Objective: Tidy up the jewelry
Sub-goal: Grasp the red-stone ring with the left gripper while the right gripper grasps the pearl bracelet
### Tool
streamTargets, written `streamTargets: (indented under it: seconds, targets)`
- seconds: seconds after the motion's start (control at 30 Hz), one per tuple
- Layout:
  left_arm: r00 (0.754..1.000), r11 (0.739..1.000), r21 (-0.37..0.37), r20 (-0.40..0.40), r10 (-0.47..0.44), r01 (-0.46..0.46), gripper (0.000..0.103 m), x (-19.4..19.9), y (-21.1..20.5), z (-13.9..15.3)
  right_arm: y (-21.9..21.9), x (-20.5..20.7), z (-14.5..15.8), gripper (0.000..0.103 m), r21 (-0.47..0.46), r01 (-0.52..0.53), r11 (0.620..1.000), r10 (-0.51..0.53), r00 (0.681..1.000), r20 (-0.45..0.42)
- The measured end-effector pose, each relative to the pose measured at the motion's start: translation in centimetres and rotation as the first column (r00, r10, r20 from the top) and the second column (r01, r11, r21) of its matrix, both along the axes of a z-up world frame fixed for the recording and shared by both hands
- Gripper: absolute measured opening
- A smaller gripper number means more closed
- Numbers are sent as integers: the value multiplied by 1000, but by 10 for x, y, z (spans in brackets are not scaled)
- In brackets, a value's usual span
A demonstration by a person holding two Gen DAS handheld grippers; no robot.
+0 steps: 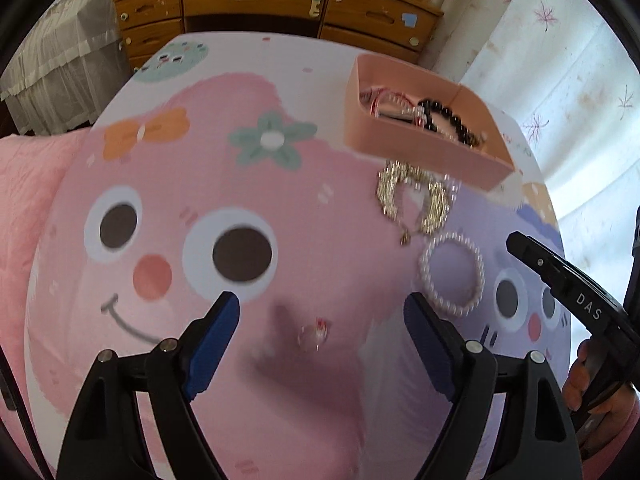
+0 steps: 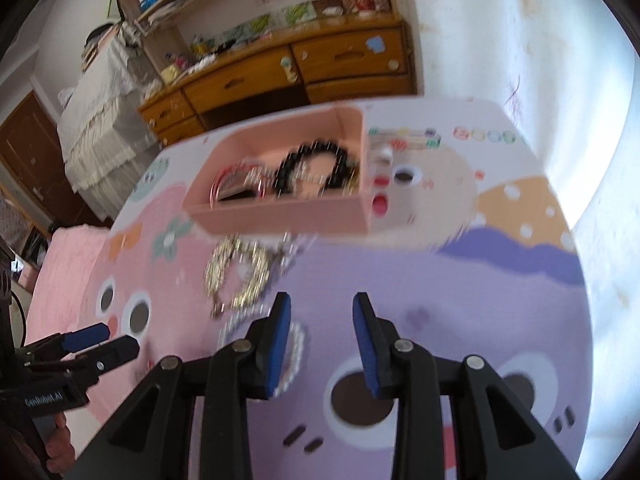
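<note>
A pink box [image 1: 416, 148] [image 2: 288, 216] sits on the cartoon-print cover and holds a black bead bracelet [image 1: 452, 118] [image 2: 316, 164] and red-and-silver bangles [image 1: 384, 106] [image 2: 236, 182]. In front of it lie a gold sparkly chain [image 1: 412, 200] [image 2: 236, 276] and a white pearl bracelet [image 1: 452, 274] [image 2: 294, 344]. A small clear ring [image 1: 314, 334] lies between the fingers of my left gripper [image 1: 322, 308], which is open and empty above it. My right gripper [image 2: 322, 314] is open and empty, its left finger over the pearl bracelet.
A wooden desk with drawers [image 1: 276, 4] [image 2: 280, 72] stands beyond the bed. A lace-covered piece of furniture [image 2: 100, 120] is at the far left. A white curtain [image 1: 568, 80] hangs at the right. A pink quilt [image 1: 28, 200] lies at the left edge.
</note>
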State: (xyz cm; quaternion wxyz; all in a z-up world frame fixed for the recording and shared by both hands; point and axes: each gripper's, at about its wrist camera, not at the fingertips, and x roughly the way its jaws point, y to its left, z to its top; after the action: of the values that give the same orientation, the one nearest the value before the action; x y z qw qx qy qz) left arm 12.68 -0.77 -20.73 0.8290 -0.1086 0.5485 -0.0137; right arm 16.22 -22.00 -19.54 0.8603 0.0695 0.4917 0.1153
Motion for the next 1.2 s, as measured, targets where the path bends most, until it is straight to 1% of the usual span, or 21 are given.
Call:
streamTargets:
  seconds: [0.07,0.17,0.23,0.43,0.53,0.63,0.67,0.7,0.8,0.9,1.0,1.03,1.07,1.13,1.17,1.2]
  targets:
    - [1000,1000,-3,-6,14,-14,83,-9,-1,-4,3,-6,-4,32,-6,-10,1000,10,1000,-20]
    - [999,998,-42,-14,38,-39,83,-20,-1,-9,10,-16,-8,32,-23,-38,999,37,999,-35]
    - [999,998,-46,-17,41,-42,83,-22,-3,-13,14,-20,-10,32,-33,-52,998,51,998,-42]
    - [1000,999,38,7,12,-12,82,-22,-11,-19,24,-27,-14,27,-69,-106,992,103,994,-48]
    - [1000,998,62,20,13,-14,75,-20,-10,-21,25,-27,-16,24,-71,-111,991,108,993,-55]
    - [1000,997,75,17,24,-25,64,-16,-8,-25,25,-25,-19,23,-75,-110,991,106,992,-66]
    - [999,997,78,19,27,-29,63,-16,-7,-25,25,-25,-20,22,-77,-109,991,104,992,-69]
    - [999,996,80,28,27,-30,57,-16,-7,-25,25,-24,-21,22,-79,-108,991,102,992,-73]
    - [999,996,90,42,12,-16,47,-15,-8,-25,24,-23,-23,18,-72,-97,993,92,993,-69]
    - [999,994,113,47,-1,-4,43,-15,-10,-26,22,-20,-24,15,-45,-92,995,89,993,-73]
    - [999,990,139,49,-18,11,38,-16,-11,-26,22,-18,-26,10,-16,-85,996,83,993,-82]
    - [998,989,148,49,-28,20,34,-16,-11,-26,23,-17,-26,8,-13,-85,996,83,993,-81]
    - [998,986,162,50,-40,32,31,-17,-12,-26,24,-16,-26,8,-13,-87,996,85,993,-81]
    - [996,983,171,57,-71,60,16,-17,-14,-26,25,-16,-26,7,-19,-87,996,85,993,-78]
    - [995,982,174,59,-83,72,14,-17,-15,-25,26,-16,-26,7,-20,-86,996,84,993,-78]
    - [994,981,178,60,-88,76,14,-17,-16,-25,26,-16,-26,7,-20,-85,996,83,993,-79]
